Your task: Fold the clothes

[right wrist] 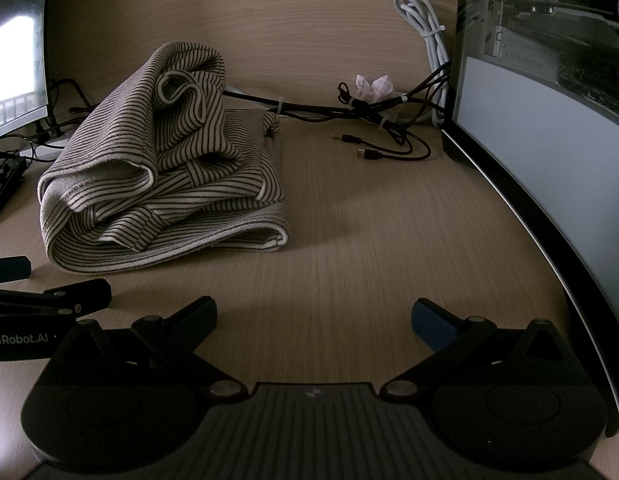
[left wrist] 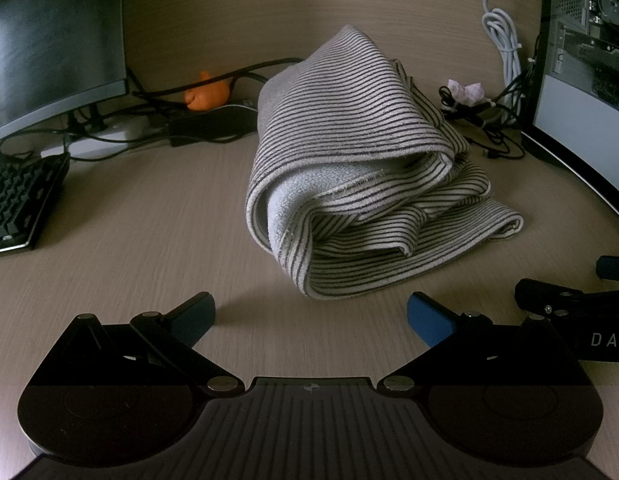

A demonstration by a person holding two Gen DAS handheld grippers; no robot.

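Striped garment [left wrist: 361, 168] lies bunched on desk [left wrist: 129, 240], far from both spread-fingered, empty grippers: left gripper [left wrist: 309, 320], right gripper [right wrist: 313, 322].

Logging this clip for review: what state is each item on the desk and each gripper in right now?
striped garment: crumpled in a loose heap on the desk, not held
left gripper: open, empty, short of the garment
right gripper: open, empty, over bare desk
monitor: switched on
white cable: coiled, tied
USB cable: unplugged, lying loose
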